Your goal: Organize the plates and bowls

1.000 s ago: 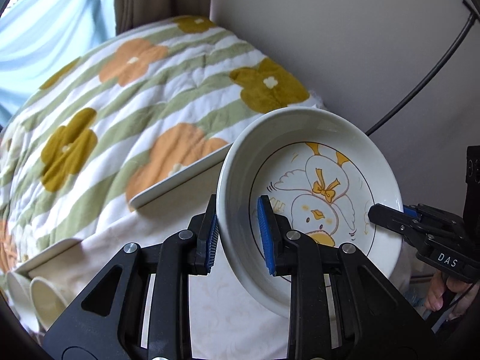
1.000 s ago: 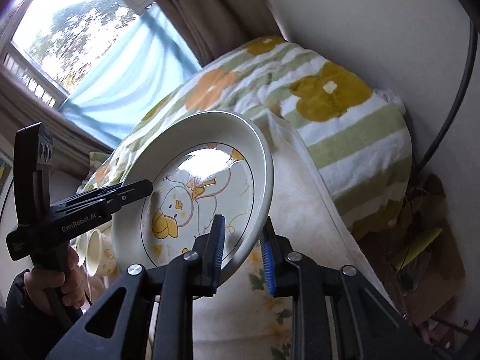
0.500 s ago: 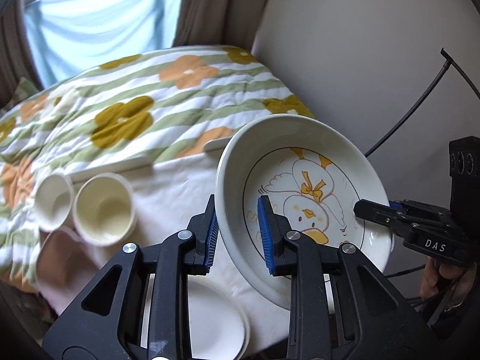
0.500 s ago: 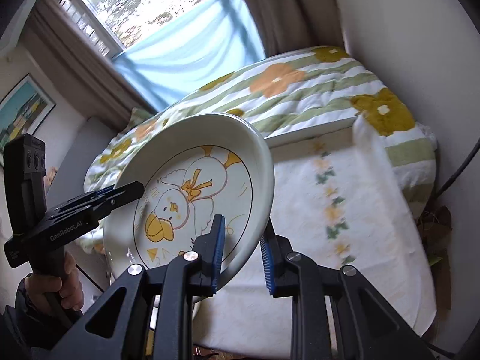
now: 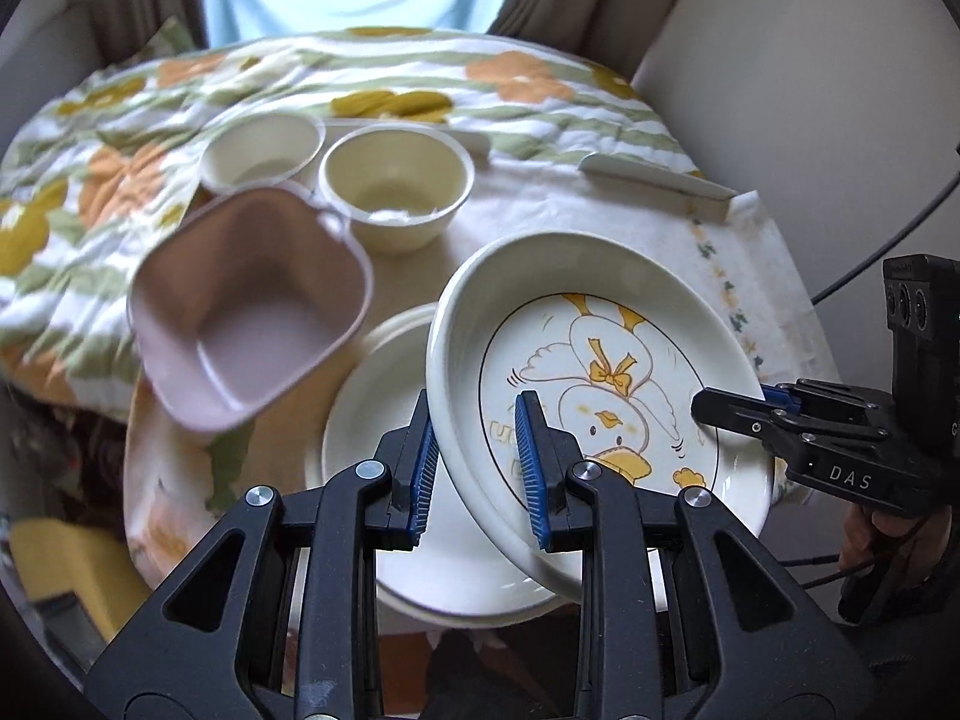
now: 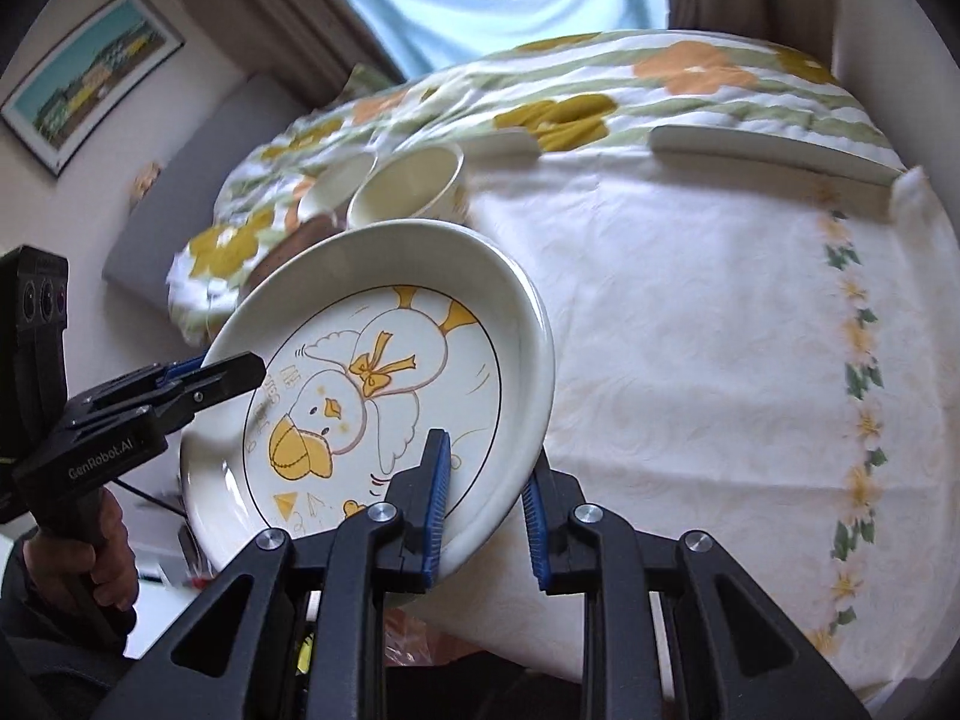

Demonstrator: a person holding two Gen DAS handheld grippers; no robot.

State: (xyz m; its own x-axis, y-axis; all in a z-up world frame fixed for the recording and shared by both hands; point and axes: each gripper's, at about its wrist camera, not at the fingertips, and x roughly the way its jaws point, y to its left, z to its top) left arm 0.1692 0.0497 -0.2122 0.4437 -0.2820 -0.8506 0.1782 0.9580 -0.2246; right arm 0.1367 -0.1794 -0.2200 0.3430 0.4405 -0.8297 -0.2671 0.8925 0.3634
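Across the whole field lies a bed under a quilt of orange and mustard flowers, and against its near side stands the bench, spread with a cream cloth bordered in small flowers. Next in size, the duck plate is held in the air, tilted with its printed face toward both cameras, above a plain white plate that rests flat on the bench. Beyond these a pink square bowl appears tipped and blurred, and two cream round bowls stand side by side, upright, near the quilt. The left gripper has its jaws closed on the plate's near rim, one blue pad inside and one outside; the right gripper has its jaws closed on the opposite rim in the same manner, so the plate is carried two-handed. Each handle is raised and angled inward, gripped from below by a hand. Step in hand, as judged: carrying the duck plate to be stacked. The next move would call for levelling it, centring it over the white plate, lowering it until seated, then opening both jaws together; an uneven release could let it slide off the lower rim.
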